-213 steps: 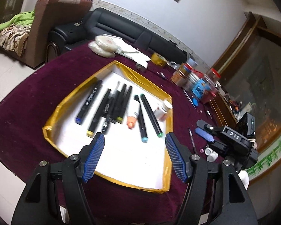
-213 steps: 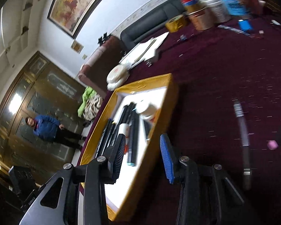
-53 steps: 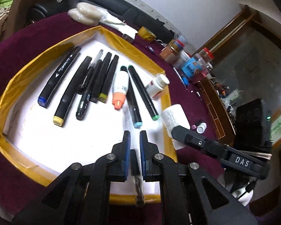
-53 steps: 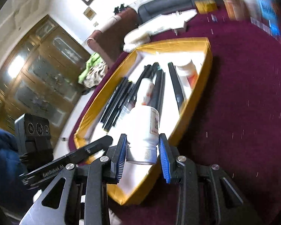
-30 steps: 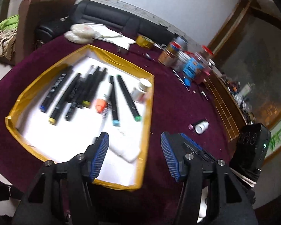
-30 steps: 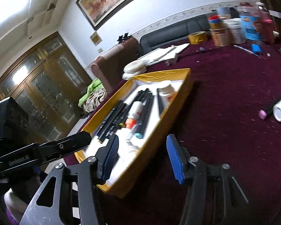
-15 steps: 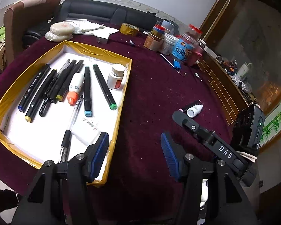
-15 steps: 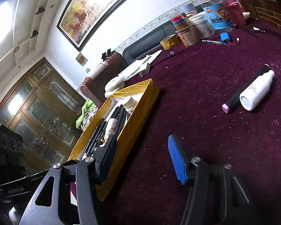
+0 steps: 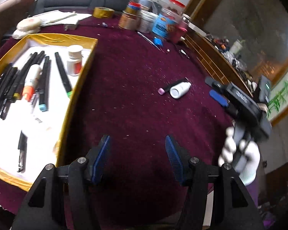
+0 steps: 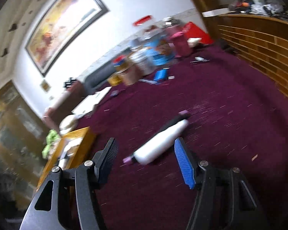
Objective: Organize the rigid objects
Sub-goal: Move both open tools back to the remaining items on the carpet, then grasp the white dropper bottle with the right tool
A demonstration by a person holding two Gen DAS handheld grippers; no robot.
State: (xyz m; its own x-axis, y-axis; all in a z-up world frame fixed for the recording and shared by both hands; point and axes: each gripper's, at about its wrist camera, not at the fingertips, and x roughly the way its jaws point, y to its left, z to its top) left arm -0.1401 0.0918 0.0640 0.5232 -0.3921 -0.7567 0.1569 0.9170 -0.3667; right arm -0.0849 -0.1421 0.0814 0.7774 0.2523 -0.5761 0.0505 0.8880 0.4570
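Observation:
A gold-rimmed tray [image 9: 80, 80] at the left holds several dark markers [image 9: 62, 72], a white pill bottle [image 9: 74, 60], a pen and a white tube. On the maroon cloth to its right lie a small white bottle [image 9: 179, 90] and a black marker with a pink cap [image 9: 161, 91] side by side. My left gripper [image 9: 136, 147] hangs open over bare cloth with nothing between its fingers. My right gripper [image 10: 146, 143] is opening; the white bottle [image 10: 159, 141] lies just ahead of its gap, untouched, with the black marker [image 10: 172, 121] behind it. A white-gloved hand [image 9: 240, 157] holds the right gripper [image 9: 218, 94].
Jars and tins [image 9: 144, 19] and a yellow tape roll [image 9: 102, 12] crowd the far side of the table. A small blue object [image 9: 157, 41] and thin tools lie near them. A wooden ledge [image 9: 211, 57] borders the right edge. Papers [image 9: 57, 17] lie at the back left.
Both views have swung away from the tray to the right. The white bottle and pink-capped marker are now much nearer the right gripper, whose jaws stand wider. The left jaws are unchanged.

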